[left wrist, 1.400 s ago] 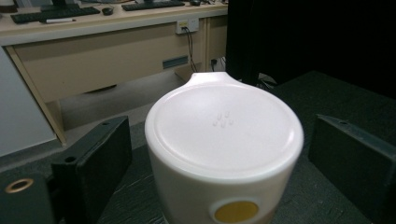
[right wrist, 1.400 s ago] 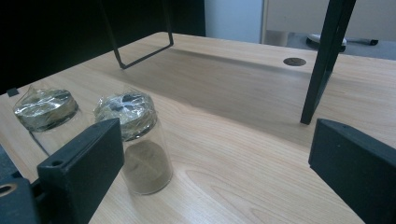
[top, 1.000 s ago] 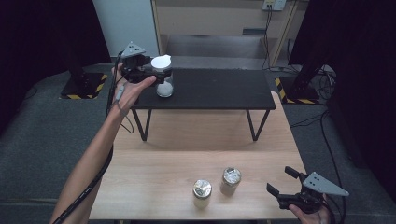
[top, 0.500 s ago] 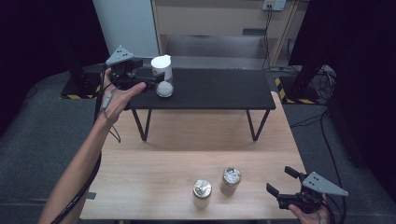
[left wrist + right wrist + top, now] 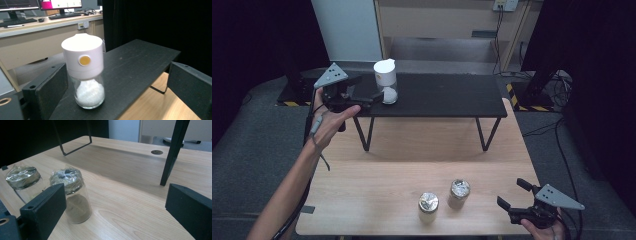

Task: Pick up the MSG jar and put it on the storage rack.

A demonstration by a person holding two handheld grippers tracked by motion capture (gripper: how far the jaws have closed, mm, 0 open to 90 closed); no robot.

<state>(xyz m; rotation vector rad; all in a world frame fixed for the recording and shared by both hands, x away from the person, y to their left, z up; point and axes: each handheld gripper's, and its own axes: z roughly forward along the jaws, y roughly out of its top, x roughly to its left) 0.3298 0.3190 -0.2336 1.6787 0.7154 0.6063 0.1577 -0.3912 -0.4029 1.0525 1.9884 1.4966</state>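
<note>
White-capped jar (image 5: 85, 75) with an orange dot, white powder inside – sits on a black shelf (image 5: 447, 95). Light wood table (image 5: 412, 185), two silvery foil-topped jars (image 5: 444, 197) – brownish powder.

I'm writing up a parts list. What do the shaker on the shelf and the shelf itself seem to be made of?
Shaker: the body looks like clear glass, glossy, with white grains visible through it; the cap looks like matte white plastic with a round yellow dot. Shelf: a matte black board, perhaps painted wood, on thin black legs that look like metal.
</note>
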